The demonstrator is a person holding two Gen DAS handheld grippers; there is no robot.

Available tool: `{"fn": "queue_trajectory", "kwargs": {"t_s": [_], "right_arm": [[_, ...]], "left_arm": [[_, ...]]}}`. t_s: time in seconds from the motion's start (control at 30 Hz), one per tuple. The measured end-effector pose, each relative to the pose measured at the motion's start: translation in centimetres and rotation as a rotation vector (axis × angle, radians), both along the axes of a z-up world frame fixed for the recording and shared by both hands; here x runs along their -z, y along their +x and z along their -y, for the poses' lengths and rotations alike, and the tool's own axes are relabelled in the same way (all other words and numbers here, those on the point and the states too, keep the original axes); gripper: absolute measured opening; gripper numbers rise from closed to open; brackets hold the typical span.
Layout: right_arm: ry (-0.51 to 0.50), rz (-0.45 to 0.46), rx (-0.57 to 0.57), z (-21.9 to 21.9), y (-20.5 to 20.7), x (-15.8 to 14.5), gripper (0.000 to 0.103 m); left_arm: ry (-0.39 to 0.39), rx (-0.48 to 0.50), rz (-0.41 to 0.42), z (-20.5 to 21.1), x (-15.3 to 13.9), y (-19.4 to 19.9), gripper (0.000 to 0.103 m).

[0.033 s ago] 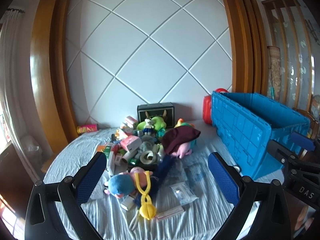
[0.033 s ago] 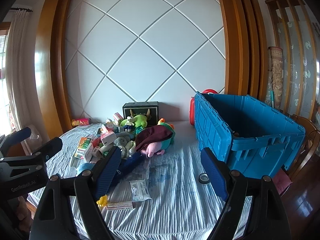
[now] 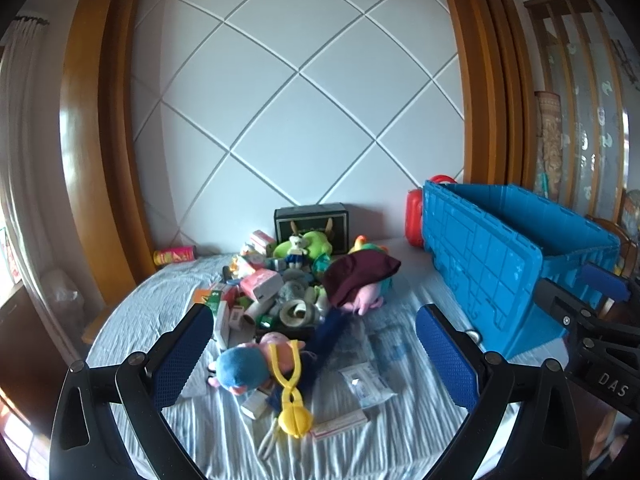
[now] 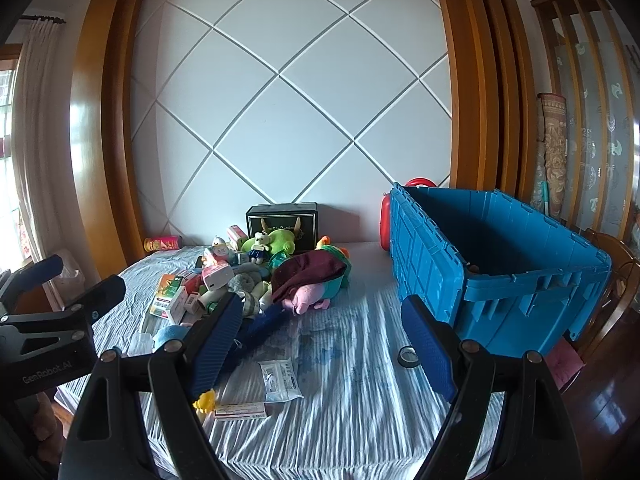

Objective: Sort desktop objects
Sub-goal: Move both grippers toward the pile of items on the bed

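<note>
A heap of plush toys, small boxes and tape rolls (image 3: 280, 292) lies on the blue-striped tablecloth (image 4: 340, 420). Nearest in the left wrist view are a blue-and-pink plush pig (image 3: 244, 368) and yellow plastic tongs (image 3: 290, 394). My left gripper (image 3: 312, 344) hangs open above them, holding nothing. A pink plush with a maroon cap (image 4: 308, 280) rests at the heap's right side. My right gripper (image 4: 322, 340) is open and empty over the cloth, left of the big blue crate (image 4: 480, 280). A white sachet (image 4: 278, 374) and a flat box (image 4: 240, 410) lie near the front edge.
A black tape roll (image 4: 408, 356) sits by the crate's near corner. A black box (image 4: 282, 224), a chip can (image 4: 162, 244) and a red case (image 4: 416, 182) stand against the wall. A wooden chair (image 4: 616, 280) is right of the crate.
</note>
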State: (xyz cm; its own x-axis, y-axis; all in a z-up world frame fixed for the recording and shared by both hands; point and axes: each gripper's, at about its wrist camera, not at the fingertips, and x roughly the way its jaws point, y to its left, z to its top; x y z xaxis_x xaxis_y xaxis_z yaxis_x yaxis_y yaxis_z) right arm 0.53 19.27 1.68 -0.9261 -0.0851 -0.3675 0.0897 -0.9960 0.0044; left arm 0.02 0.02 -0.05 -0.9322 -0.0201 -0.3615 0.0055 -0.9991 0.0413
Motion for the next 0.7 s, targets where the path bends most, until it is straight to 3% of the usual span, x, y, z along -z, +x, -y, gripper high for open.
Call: {"fn": "queue_trajectory", "kwargs": {"t_s": [0.7], "right_arm": [[-0.031,0.031,-0.034,-0.8,-2.0,1.6,0.082]], "left_arm": [[-0.037,-0.054,0.043,-1.3,1.2,-1.0,0.103]]}}
